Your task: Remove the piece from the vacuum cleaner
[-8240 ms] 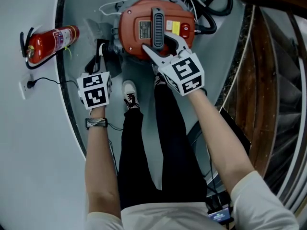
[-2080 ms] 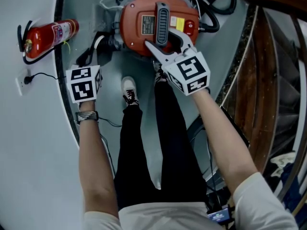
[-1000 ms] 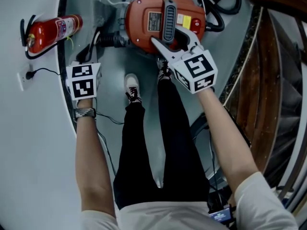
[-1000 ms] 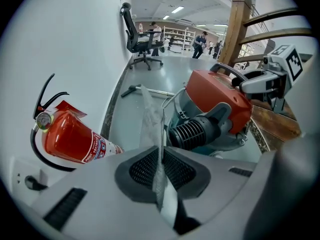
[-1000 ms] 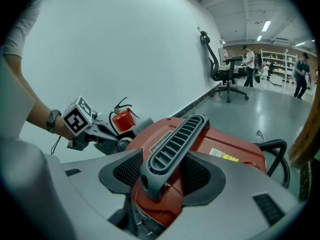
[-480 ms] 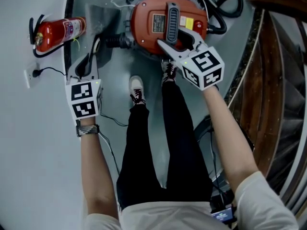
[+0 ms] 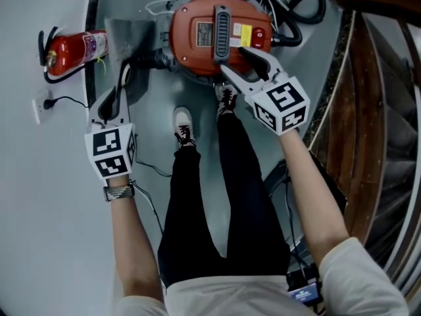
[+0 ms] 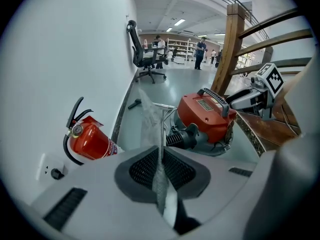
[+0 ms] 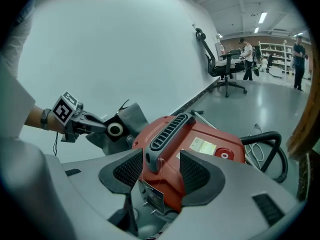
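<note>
The red vacuum cleaner [image 7: 197, 45] stands on the grey floor ahead of the person's feet, its grey handle [image 7: 222, 30] on top. My left gripper [image 7: 113, 101] is shut on the edge of a grey dust bag [image 7: 128, 35], held up to the left of the vacuum and apart from it. In the left gripper view the bag [image 8: 150, 119] runs up from between the pads of that gripper [image 8: 161, 169]. The right gripper view shows the bag's black collar with a white ring [image 9: 114, 129]. My right gripper [image 7: 247, 68] stands open over the vacuum's near edge, the handle's end [image 9: 170, 129] between its jaws.
A red fire extinguisher [image 7: 72, 48] lies by the white wall at the left, beside a wall socket [image 7: 45, 103]. A black hose [image 7: 296, 5] coils behind the vacuum. A wooden stair railing [image 7: 375, 110] runs along the right. An office chair [image 8: 145, 54] and people stand far off.
My left gripper has risen and drawn back toward the person with the grey bag in it. My right gripper has slid back from the vacuum's lid to its near edge.
</note>
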